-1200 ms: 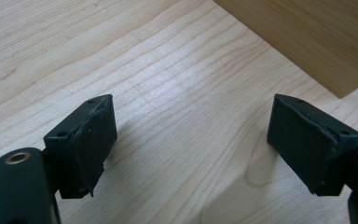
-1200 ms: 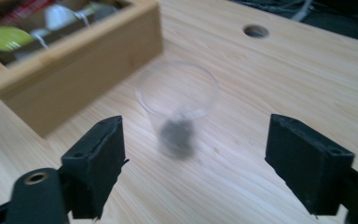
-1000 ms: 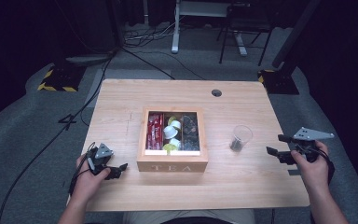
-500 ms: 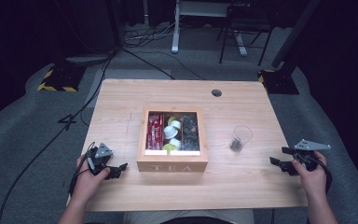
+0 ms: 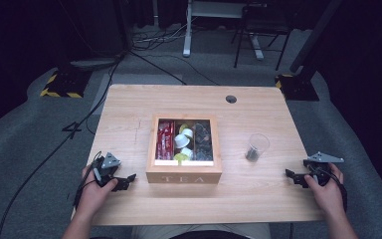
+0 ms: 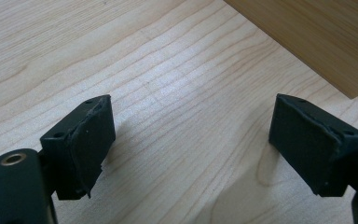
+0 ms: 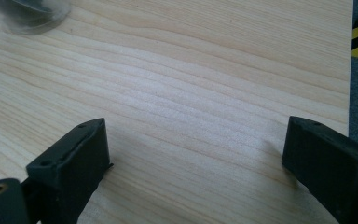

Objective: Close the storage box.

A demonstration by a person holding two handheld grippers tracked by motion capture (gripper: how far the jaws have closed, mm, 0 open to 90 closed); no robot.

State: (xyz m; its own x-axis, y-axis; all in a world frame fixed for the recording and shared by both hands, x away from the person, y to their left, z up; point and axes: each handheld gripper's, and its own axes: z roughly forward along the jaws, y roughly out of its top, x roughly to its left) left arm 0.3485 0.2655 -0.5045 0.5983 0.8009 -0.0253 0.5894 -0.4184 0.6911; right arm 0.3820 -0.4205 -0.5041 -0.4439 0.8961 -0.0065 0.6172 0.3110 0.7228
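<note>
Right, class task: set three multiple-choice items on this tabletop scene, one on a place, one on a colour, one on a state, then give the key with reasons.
1. Where does the clear plastic cup stand?
A. inside the box
B. on the table, on the right tool's side of the box
C. on the floor

2. What colour are the packets in the box's left compartment?
A. red
B. blue
C. white

3. How are the jaws of the left tool?
A. shut on a capsule
B. shut on nothing
C. open over bare wood

Key: B, the cup stands between the wooden tea box and the right tool; A, they show red; C, only table lies between the pads.
</note>
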